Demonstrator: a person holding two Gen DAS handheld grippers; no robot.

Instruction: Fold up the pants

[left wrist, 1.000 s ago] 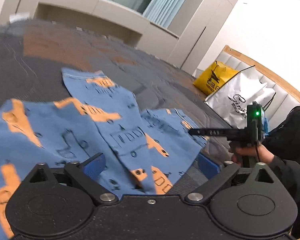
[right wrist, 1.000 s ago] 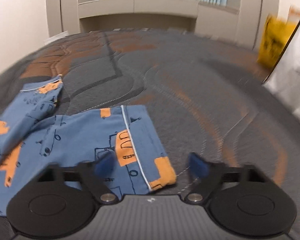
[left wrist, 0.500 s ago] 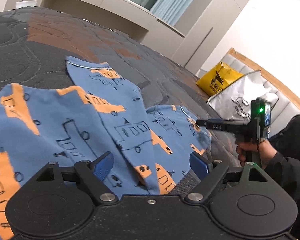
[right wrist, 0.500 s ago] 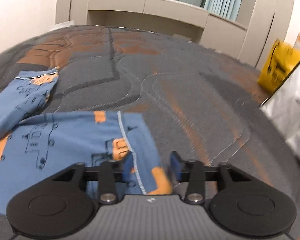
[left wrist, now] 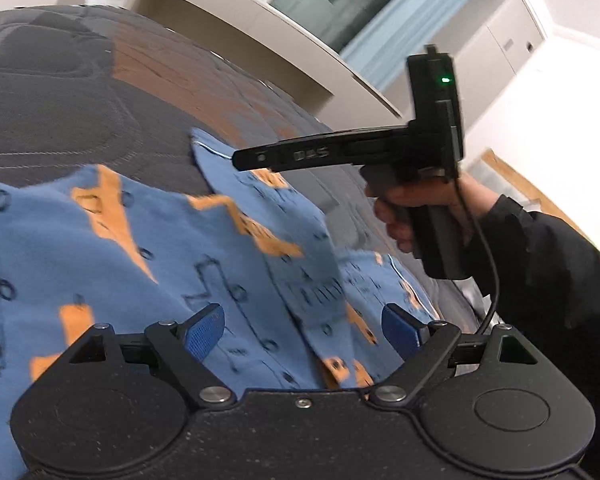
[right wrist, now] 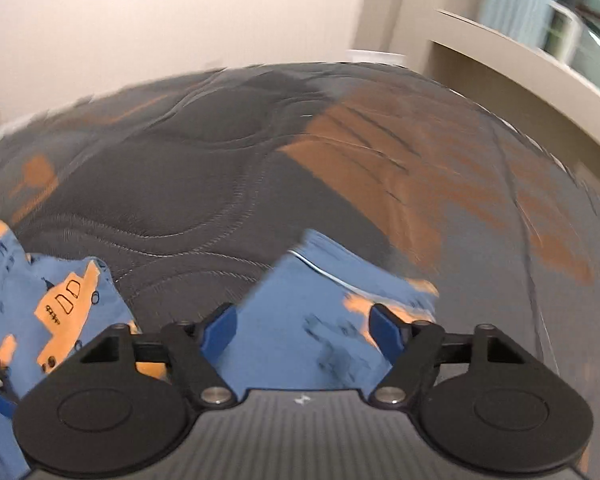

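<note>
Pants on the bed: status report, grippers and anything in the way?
Left gripper open above the pants. Right gripper opening, nothing pinched, over a pant leg. Pants spread unfolded on the quilt. Nothing in the way.

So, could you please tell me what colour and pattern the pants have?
Blue pants with orange vehicle prints outlined in black; clearest in the left wrist view.
</note>
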